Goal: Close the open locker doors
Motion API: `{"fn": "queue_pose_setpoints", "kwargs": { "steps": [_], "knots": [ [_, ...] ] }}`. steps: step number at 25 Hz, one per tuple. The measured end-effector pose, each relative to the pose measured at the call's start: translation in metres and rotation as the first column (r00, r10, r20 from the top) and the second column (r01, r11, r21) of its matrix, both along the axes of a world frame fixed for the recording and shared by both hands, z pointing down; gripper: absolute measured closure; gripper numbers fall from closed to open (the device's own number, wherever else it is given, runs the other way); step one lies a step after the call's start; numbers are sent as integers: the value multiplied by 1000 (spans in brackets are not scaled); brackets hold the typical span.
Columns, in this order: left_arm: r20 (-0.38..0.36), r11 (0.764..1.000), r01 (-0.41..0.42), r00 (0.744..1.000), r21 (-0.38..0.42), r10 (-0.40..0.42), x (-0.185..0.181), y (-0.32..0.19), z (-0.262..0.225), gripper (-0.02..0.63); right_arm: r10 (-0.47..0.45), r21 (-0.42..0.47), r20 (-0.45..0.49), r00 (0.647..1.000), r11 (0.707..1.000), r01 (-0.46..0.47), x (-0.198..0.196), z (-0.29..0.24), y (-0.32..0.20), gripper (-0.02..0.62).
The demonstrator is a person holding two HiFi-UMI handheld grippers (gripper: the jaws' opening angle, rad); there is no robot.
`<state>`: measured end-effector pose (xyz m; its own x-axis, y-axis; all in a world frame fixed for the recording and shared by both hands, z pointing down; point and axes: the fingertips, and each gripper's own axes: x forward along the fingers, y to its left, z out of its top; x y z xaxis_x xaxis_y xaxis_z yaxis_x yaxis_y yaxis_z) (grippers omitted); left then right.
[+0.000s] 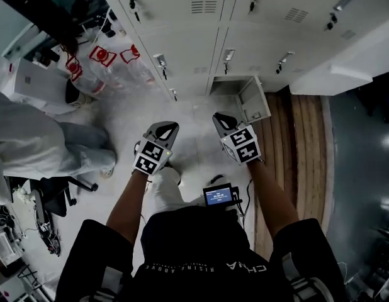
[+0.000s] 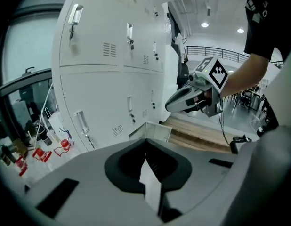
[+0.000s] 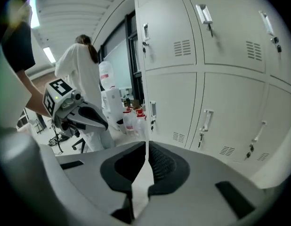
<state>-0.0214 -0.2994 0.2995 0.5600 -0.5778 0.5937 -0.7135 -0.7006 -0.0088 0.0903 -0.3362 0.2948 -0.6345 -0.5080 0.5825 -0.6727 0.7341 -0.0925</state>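
Open locker door (image 1: pixel 253 100) juts over bare floor (image 1: pixel 191 113) ahead.

floor (image 1: pixel 125 115): pale grey | wooden boards (image 1: pixel 295 150): at right | ceiling lights (image 2: pixel 205 25): 2 round, lit | office chair (image 1: pixel 59 187): black

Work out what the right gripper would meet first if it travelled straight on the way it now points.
Probably the closed locker door at the bank's left end, near its handle; nothing shows in between, though depth is unclear.
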Motion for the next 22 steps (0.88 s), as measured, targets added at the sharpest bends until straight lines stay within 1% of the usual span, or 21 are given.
{"fn": "queue_pose_setpoints", "kwargs": {
  "steps": [2, 3, 5, 7, 9, 11, 13, 15, 17, 19, 22],
  "knots": [
    [-14, 1000, 11, 1000, -2, -11, 18, 32, -30, 586, 9, -1, 29, 1000, 1000, -9, 16, -35, 31, 551],
    [-28, 999, 33, 999, -4, -33, 26, 47, -41, 586, 16, 0, 45, 999, 1000, -16, 26, -48, 46, 551],
    [-72, 994, 105, 992, -12, -105, 41, 76, -58, 586, 26, 7, 70, 997, 1000, -27, 48, -68, 74, 551],
    [-121, 984, 176, 977, -24, -178, 55, 105, -70, 586, 25, 15, 94, 995, 1000, -26, 71, -82, 101, 551],
    [-143, 977, 212, 966, -32, -214, 65, 134, -78, 586, 12, 9, 116, 993, 1000, -13, 87, -88, 124, 551],
    [-137, 975, 218, 966, -33, -221, 63, 159, -84, 586, -7, 4, 103, 995, 1000, 6, 90, -85, 140, 551],
    [-125, 975, 222, 967, -30, -224, 51, 175, -87, 586, -10, 9, 75, 997, 1000, 9, 89, -81, 151, 551],
    [-118, 975, 220, 968, -27, -222, 42, 190, -87, 586, 17, 17, 70, 997, 1000, -18, 92, -81, 164, 551],
    [-115, 979, 201, 972, -29, -203, 42, 205, -84, 586, 60, 23, 68, 996, 998, -61, 99, -79, 183, 551],
    [-123, 984, 174, 977, -24, -176, 46, 220, -82, 586, 98, 31, 53, 994, 995, -100, 106, -77, 207, 551],
    [-146, 988, 151, 978, 0, -150, 46, 249, -87, 586, 133, 43, 42, 990, 990, -135, 104, -77, 246, 551]
  ]
}}
